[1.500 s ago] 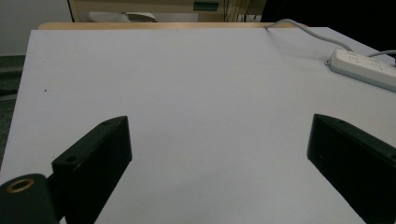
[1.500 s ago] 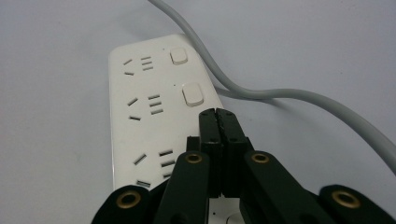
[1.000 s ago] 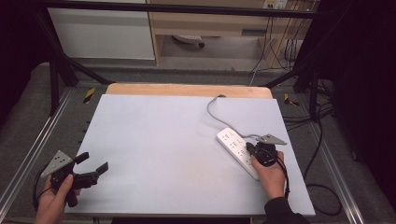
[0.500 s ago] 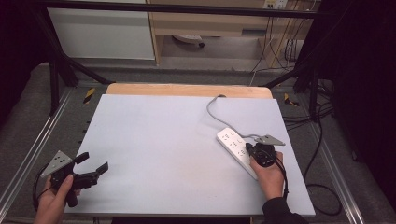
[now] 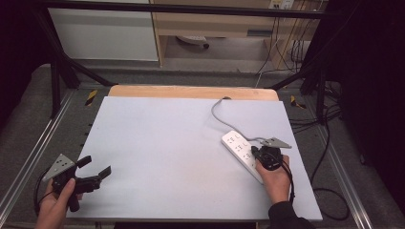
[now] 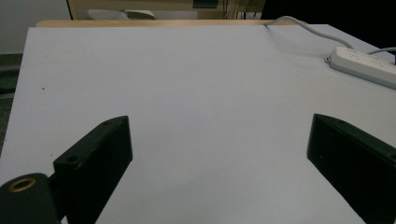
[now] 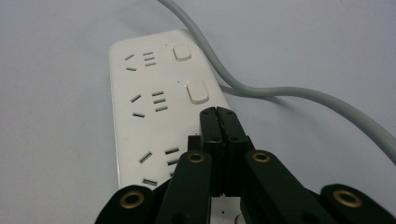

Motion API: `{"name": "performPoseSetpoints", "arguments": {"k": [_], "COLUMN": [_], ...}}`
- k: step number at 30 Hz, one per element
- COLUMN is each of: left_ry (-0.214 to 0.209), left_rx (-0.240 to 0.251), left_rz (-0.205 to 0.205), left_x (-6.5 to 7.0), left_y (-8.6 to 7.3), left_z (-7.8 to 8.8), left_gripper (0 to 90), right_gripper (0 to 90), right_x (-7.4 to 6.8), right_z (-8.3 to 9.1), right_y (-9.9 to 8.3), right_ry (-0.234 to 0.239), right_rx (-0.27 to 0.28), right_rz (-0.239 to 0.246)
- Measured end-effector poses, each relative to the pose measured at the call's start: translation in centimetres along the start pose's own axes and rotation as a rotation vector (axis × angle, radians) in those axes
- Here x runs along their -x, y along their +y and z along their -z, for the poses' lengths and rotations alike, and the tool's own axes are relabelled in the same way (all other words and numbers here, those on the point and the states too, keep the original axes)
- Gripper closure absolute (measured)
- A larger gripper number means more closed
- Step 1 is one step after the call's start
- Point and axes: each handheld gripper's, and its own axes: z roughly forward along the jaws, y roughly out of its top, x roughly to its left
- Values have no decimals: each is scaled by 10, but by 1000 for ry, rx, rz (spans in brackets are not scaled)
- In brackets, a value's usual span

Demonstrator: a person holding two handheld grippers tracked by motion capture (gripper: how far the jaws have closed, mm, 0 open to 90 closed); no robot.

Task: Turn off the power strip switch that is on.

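Plainly unlabelled white power strip (image 7: 154, 112), right tool (image 7: 218, 114) pressed together above it — left tool (image 6: 219, 154) apart.

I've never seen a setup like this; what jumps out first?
A white power strip lies on the right side of the pale table, its grey cord curling toward the far edge. The right gripper, jaws shut, presses down over its switches. The left gripper rests open at the near left corner.
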Motion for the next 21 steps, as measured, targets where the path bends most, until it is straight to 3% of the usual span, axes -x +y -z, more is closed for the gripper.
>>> {"name": "performPoseSetpoints", "arguments": {"k": [21], "left_ry": [0], "left_rx": [-5], "left_rz": [2], "left_x": [0], "left_y": [0], "left_z": [0], "left_gripper": [69], "right_gripper": [900], "right_x": [2], "right_z": [0], "right_y": [-1], "right_ry": [7], "right_rx": [7], "right_rz": [-6]}}
